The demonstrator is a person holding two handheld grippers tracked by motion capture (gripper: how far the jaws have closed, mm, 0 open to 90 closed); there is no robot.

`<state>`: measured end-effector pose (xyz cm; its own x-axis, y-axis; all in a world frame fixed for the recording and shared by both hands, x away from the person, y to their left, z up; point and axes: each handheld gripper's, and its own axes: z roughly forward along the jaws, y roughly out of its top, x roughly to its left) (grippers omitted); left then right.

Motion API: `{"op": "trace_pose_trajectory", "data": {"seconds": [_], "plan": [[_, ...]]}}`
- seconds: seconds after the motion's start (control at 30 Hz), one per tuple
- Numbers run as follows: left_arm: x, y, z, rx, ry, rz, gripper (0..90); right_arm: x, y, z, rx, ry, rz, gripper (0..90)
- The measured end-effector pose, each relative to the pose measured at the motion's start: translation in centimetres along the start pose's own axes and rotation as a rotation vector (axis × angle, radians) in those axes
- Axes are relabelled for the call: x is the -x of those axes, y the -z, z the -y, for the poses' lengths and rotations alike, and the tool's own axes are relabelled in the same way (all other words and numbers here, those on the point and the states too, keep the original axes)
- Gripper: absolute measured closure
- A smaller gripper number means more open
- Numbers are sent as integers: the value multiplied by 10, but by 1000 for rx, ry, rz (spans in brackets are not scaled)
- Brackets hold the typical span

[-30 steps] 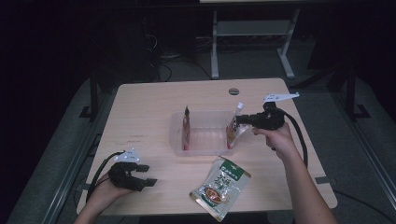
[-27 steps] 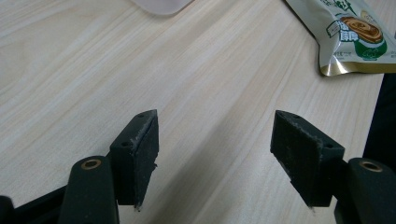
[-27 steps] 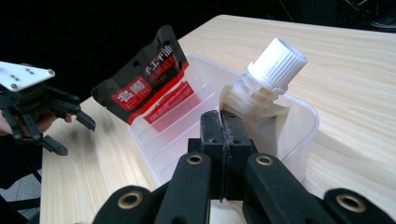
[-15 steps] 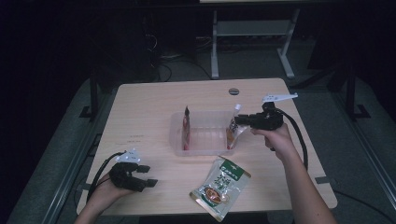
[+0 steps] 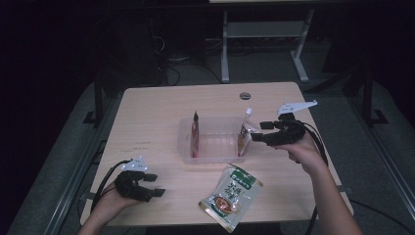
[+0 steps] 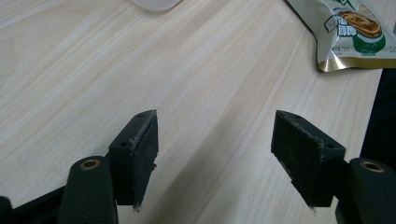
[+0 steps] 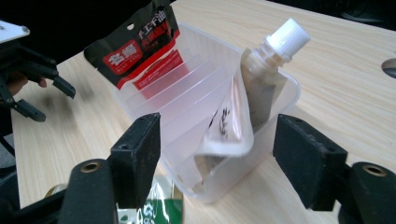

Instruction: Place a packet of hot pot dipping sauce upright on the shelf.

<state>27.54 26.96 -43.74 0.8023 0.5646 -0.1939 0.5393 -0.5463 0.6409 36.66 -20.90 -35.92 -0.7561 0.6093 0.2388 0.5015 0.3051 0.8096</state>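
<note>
**Desk:** How are your hands sitting?

**Me:** I'm holding the right hand-held gripper (image 5: 255, 133) level at the right end of the clear plastic bin (image 5: 215, 155), forearm coming in from the lower right. Its jaws have just been opening, and they are standing apart now with nothing pressed between the pads. In the right gripper view the spouted pouch (image 7: 243, 107) is standing in the bin's near end, tilted, white cap (image 7: 288, 36) up, in line with the gap but beyond the pads, not touching them.

**Desk:** And the left?

**Me:** I'm resting the left hand-held gripper (image 5: 154, 186) low at the front left corner of the table (image 5: 147, 112), pointing right. Its jaws are spread wide over bare wood and gripping nothing, as the left gripper view (image 6: 215, 154) is showing.

**Desk:** Anything else in play?

**Me:** A red and black sachet (image 5: 195, 134) is standing upright at the bin's left end, well apart from the spouted pouch. A green snack packet (image 5: 231, 197) is lying flat on the table just in front of the bin.

**Desk:** What are you struggling to see?

**Me:** The room is dark, so the printing on the sachet is staying unreadable to me from above. The packet is cut off by the frame edge in the left gripper view. The bin's dividers are showing faintly through the plastic, and I cannot tell which slot the pouch's base is sitting in.
</note>
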Motion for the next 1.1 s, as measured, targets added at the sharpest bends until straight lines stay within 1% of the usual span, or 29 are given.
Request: {"op": "trace_pose_trajectory", "data": {"seconds": [0.03, 0.1, 0.17, 0.23, 0.37, 0.47, 0.53, 0.57, 0.63, 0.67, 0.73, 0.77, 0.83, 0.87, 0.93, 0.97, 1.0, 1.07, 1.1], "plan": [[0, 0, 0, 0, 2, 1, 315, 0, 3, 3, 2, 0, -2, 303], [1, 0, 0, 1, -2, 0, 312, 0, 7, 9, -5, 0, 11, 292], [1, 0, 0, -1, -3, -2, 312, 1, 11, 16, -13, -2, 11, 281], [1, 0, 0, 0, -7, -1, 312, 0, 13, 22, -29, 4, 19, 276], [1, 0, 0, -2, 2, -3, 312, -5, 16, 37, -66, 24, 29, 273], [2, 0, -1, -6, -6, 2, 312, -8, 19, 48, -82, 22, 37, 273], [2, -2, -1, 0, -4, 1, 312, -9, 20, 55, -91, 20, 37, 273], [2, -2, -1, -1, -6, 5, 312, -11, 21, 58, -99, 13, 39, 275], [3, -4, -1, -2, -9, 6, 314, -13, 22, 63, -108, 11, 29, 287], [4, -4, -1, -3, -10, 10, 315, -15, 22, 67, -113, 11, 26, 298], [5, -5, -2, -6, -21, 10, 315, -21, 22, 73, -130, 22, 11, 367], [6, -6, -2, -4, -17, 11, 315, -24, 21, 76, -143, 40, 7, 447], [7, -6, -3, -8, -25, 13, 315, -30, 20, 82, -171, 76, -16, 565], [8, -6, -3, -9, -24, 13, 315, -32, 20, 85, -181, 71, -18, 623], [9, -7, -4, -9, -29, 19, 315, -35, 19, 91, -195, 82, -34, 676], [10, -7, -4, -11, -31, 19, 317, -36, 19, 94, -201, 75, -43, 687], [12, -8, -5, -11, -36, 25, 335, -37, 18, 96, -203, 79, -48, 685], [15, -9, -8, -9, -46, 40, 375, -36, 16, 98, -206, 78, -51, 619], [17, -11, -10, -10, -55, 49, 412, -36, 15, 99, -209, 70, -55, 587]]}}
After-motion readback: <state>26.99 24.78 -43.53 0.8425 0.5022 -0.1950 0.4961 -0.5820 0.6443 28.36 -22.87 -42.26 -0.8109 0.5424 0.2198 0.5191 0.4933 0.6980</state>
